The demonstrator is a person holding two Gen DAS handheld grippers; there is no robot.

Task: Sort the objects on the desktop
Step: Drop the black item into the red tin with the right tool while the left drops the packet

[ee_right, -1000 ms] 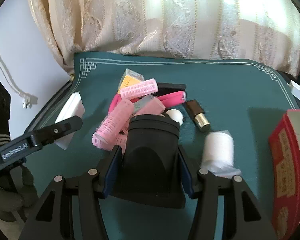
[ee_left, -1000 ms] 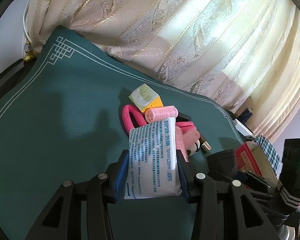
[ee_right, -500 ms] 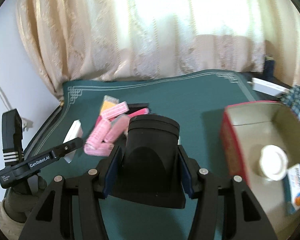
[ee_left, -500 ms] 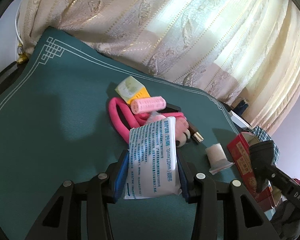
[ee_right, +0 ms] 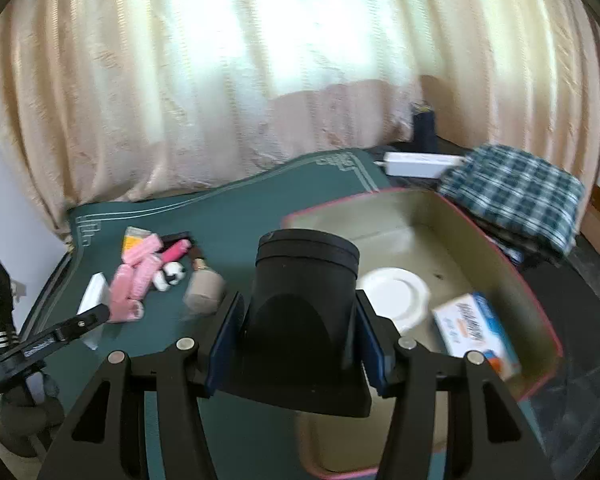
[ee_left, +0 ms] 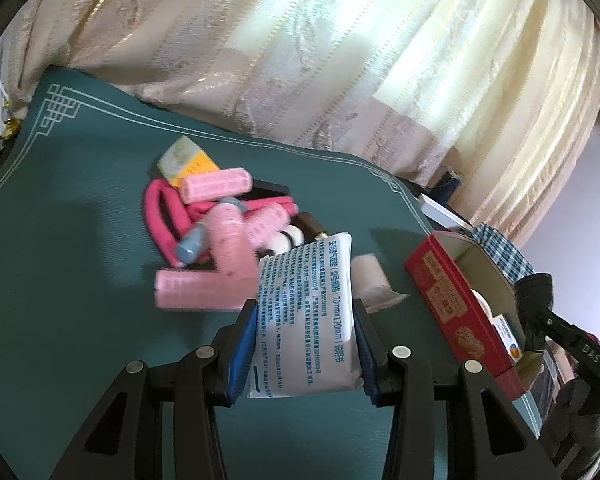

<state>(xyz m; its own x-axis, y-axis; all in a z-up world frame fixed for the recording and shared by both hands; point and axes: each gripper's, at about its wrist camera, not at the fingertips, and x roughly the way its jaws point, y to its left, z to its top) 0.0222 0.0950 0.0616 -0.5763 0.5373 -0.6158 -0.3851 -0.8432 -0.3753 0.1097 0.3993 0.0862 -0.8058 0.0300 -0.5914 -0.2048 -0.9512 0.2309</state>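
Desktop objects are being sorted into a red box [ee_right: 512,280], and two of them are in the tongs at this moment. Nearest in the right wrist view, the right gripper [ee_right: 296,340] is clamping a black flared cap-like piece [ee_right: 306,312] between its blue pads, carrying it over the near rim of the box — probably so it can be dropped straight in. The box is already holding a white round lid [ee_right: 392,292] and a small white-and-blue carton [ee_right: 476,332], so a free patch of floor will be needed. In the left wrist view the left gripper [ee_left: 304,344] is pinching a white printed sachet [ee_left: 308,320] by its side edges, upright above the green mat [ee_left: 80,280], with the box off to its right; I judge it is waiting its turn. Just beyond the sachet a wrapped white roll [ee_left: 370,280] is lying on the mat, and further back a heap is waiting — pink hair rollers [ee_left: 216,184], a pink looped band [ee_left: 160,220], a blue-grey tube [ee_left: 192,246] and a yellow packet [ee_left: 184,160]. Nothing is blocking the drop except the box's tall wall. Behind everything, a checked cloth [ee_right: 512,192] is lying beside the box, and cream curtains [ee_right: 260,60] are hanging at the back.
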